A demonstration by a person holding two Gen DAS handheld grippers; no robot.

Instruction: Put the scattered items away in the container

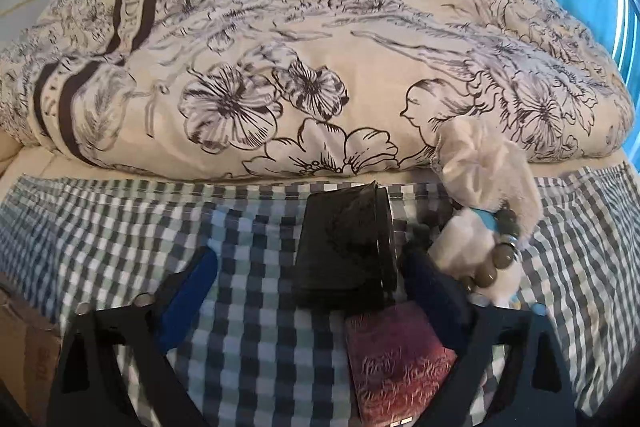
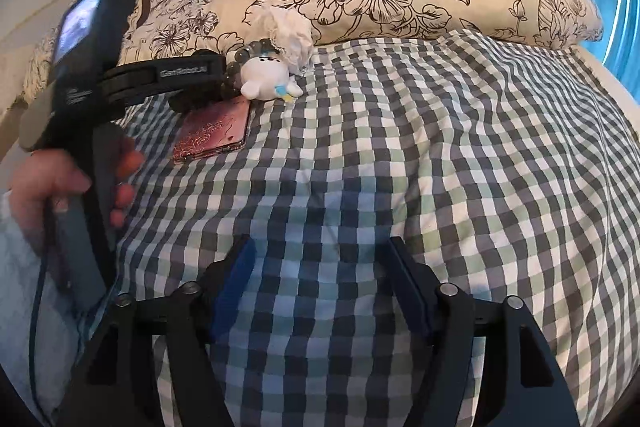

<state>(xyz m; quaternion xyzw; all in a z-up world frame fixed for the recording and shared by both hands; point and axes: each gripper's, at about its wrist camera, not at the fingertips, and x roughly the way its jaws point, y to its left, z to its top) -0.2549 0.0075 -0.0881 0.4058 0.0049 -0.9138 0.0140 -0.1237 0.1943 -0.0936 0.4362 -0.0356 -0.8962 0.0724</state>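
Left gripper jaws wide around glossy black box: rigid, slippery, grip side walls; right gripper wide, empty

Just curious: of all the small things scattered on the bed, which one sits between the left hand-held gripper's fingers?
The black box. The pink phone lies nearer the camera; the white toy is outside the right finger.
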